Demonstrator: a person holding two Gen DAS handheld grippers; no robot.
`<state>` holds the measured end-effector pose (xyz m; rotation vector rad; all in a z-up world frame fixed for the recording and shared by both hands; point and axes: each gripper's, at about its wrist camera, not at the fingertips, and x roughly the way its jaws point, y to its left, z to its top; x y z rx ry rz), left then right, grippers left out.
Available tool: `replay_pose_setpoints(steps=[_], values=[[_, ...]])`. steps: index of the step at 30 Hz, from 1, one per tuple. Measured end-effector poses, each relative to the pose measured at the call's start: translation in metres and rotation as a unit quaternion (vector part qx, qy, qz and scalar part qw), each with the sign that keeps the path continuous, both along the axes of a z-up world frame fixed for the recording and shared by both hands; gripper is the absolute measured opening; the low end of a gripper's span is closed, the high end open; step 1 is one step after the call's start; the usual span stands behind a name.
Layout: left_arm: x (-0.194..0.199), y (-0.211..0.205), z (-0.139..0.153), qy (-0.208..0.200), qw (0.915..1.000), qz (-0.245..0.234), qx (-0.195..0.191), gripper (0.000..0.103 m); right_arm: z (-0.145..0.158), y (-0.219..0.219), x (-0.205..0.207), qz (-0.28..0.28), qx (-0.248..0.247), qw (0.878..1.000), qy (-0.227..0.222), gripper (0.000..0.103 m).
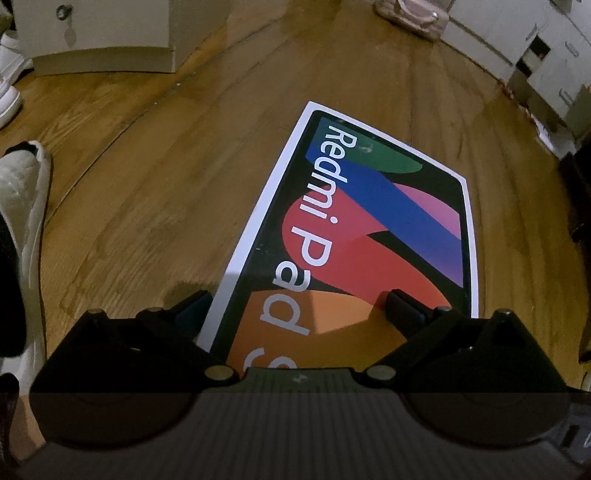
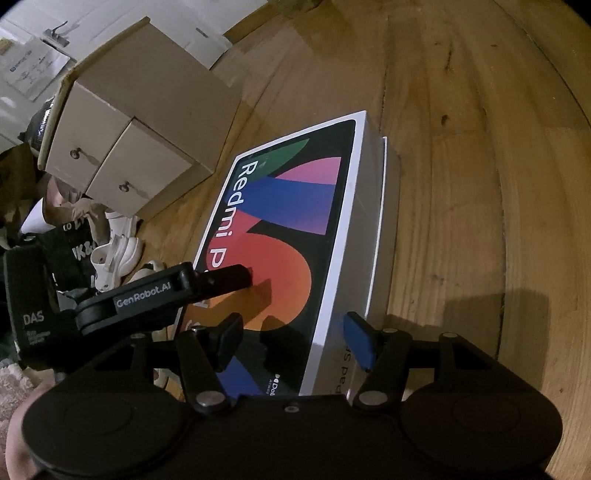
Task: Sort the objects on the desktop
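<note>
A white Redmi Pad box (image 1: 369, 221) with a colourful printed lid lies flat on the wooden surface (image 1: 147, 203). My left gripper (image 1: 299, 306) is open over its near left edge, one finger off the box, the other above the lid. The box also shows in the right wrist view (image 2: 295, 221). My right gripper (image 2: 295, 336) is open and straddles the box's near right corner, one finger over the lid, the blue-padded finger (image 2: 360, 339) beside the side wall. The left gripper's finger (image 2: 225, 277) shows above the lid there.
A beige two-drawer cabinet (image 2: 122, 147) stands left of the box, with white shoes (image 2: 114, 258) and a black bag (image 2: 70, 251) beside it. A white cabinet (image 1: 103, 33), a pink bag (image 1: 410, 14) and grey drawer units (image 1: 546, 62) lie farther off.
</note>
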<state>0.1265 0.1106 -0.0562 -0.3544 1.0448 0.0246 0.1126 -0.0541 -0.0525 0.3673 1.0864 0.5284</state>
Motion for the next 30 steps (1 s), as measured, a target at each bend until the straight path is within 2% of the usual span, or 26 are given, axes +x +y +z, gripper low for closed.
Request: replay_pose_setpoints(steps=[8,11,14,17,22,25,30], values=[[0.002,-0.005,0.0,0.006,0.9999,-0.007,0.01,0.103,-0.007,-0.005,0.0,-0.015,0.016,1.0,0.012,0.067],[0.002,-0.004,-0.001,0.001,1.0,-0.008,0.005,0.103,-0.015,-0.003,-0.001,-0.013,0.0,1.0,0.021,0.067],[0.002,-0.005,-0.001,-0.002,1.0,-0.001,0.004,0.103,-0.024,-0.004,0.0,-0.028,0.011,0.999,0.025,0.071],[0.002,-0.014,0.003,-0.005,0.9997,-0.003,0.025,0.103,-0.028,-0.004,0.001,-0.034,0.021,0.999,0.021,0.077],[0.004,-0.01,0.001,-0.009,0.9998,0.001,0.018,0.103,-0.019,-0.002,0.003,-0.03,0.007,0.999,0.016,0.07],[0.006,-0.011,-0.001,-0.012,0.9997,0.015,0.015,0.103,-0.015,-0.004,0.004,-0.024,0.009,1.0,0.015,0.07],[0.007,-0.017,0.0,-0.021,0.9994,0.006,0.028,0.103,-0.011,-0.007,0.004,-0.03,0.007,0.999,0.008,0.067]])
